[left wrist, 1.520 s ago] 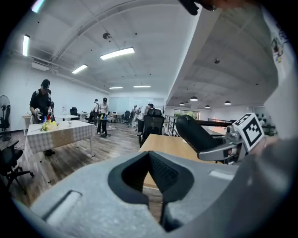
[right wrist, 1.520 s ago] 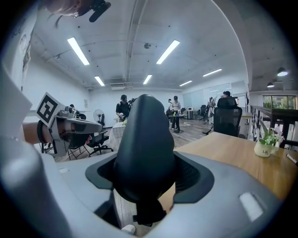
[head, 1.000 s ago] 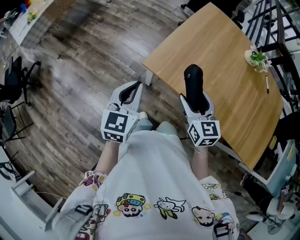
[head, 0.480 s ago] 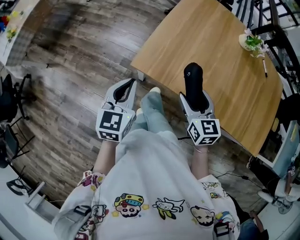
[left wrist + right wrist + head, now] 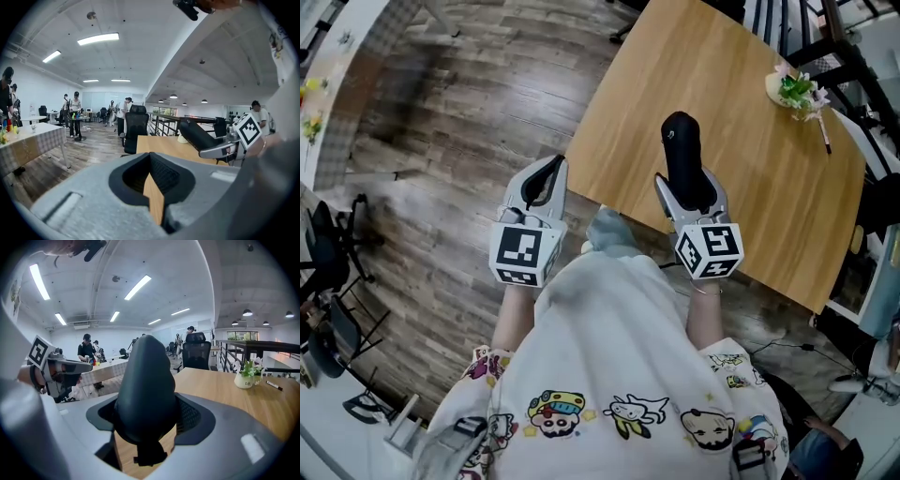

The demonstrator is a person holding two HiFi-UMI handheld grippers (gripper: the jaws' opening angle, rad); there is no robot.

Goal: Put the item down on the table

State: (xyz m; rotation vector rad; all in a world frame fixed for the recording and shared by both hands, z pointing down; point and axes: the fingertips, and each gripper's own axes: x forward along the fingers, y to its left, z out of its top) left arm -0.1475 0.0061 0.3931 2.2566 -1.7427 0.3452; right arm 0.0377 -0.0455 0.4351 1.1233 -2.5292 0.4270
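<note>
Head view: the right hand-held gripper (image 5: pixel 686 190) is clamped on a long, rounded, matte black item (image 5: pixel 681 148), which lies over the near part of the light wooden worktop (image 5: pixel 741 84). The left hand-held gripper (image 5: pixel 553 164) is off the worktop's edge, over the dark plank floor (image 5: pixel 450 141), with its jaws together and empty.

Left gripper view: the jaws meet at the tips with nothing between them. The black item (image 5: pixel 198 135) slants upward above the worktop (image 5: pixel 161 145).

Right gripper view: both jaws press the black item's (image 5: pixel 144 380) sides. A small white potted plant (image 5: pixel 246 375) stands well apart on the worktop (image 5: pixel 215 385).
</note>
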